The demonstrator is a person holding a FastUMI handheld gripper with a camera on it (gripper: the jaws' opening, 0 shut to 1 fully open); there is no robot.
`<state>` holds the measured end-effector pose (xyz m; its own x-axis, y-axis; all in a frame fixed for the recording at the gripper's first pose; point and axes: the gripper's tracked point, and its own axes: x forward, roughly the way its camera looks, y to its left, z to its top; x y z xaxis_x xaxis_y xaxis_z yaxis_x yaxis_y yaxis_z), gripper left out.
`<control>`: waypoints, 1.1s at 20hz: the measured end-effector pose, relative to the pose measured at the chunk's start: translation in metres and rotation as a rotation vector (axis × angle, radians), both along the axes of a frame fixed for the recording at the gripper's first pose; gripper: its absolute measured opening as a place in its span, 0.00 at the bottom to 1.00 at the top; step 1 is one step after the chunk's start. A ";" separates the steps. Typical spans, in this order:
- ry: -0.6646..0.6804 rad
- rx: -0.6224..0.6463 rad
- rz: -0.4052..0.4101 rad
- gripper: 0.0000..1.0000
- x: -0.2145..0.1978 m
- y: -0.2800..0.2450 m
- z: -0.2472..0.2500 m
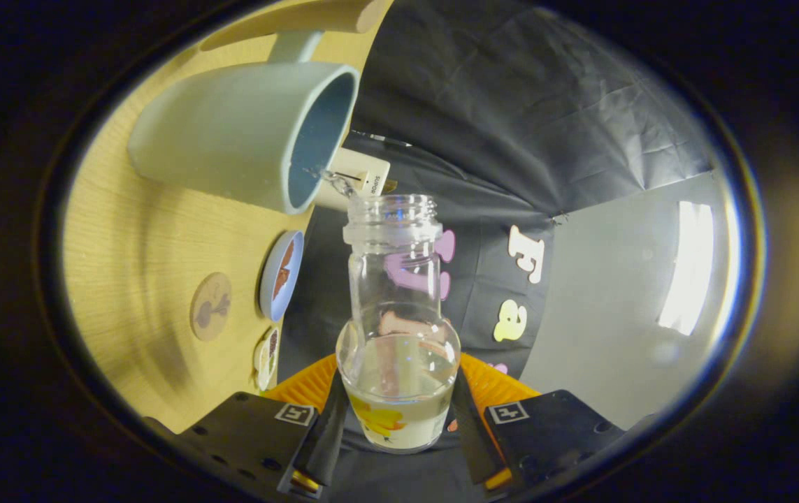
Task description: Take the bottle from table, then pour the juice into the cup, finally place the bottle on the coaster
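Note:
My gripper (pixel 399 412) is shut on a clear glass bottle (pixel 398 321), both fingers pressing its wide base. The whole view is rolled sideways, so the bottle is tipped toward the pale blue-grey cup (pixel 245 133) on the wooden table (pixel 126 237). The bottle's open mouth sits just at the cup's rim, and a thin stream of clear liquid runs from the mouth into the cup. A little clear liquid remains in the bottle's base. A round wooden coaster (pixel 211 306) with a dark print lies on the table beyond the cup.
A small blue dish (pixel 281 274) with brown contents and another small dish (pixel 266 358) stand on the table near the coaster. A white tagged object (pixel 361 178) lies behind the cup. A wooden board's edge (pixel 301 17) shows past the cup's handle.

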<state>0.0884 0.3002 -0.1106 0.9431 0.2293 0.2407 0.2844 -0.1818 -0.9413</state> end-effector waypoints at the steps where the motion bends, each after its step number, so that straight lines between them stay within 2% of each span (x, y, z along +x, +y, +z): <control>1: -0.005 -0.004 0.003 0.74 0.000 0.000 0.001; 22: -0.110 -0.129 0.066 0.74 -0.002 0.018 0.019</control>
<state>0.0863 0.3179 -0.0913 0.8948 0.3251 0.3059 0.3992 -0.2762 -0.8743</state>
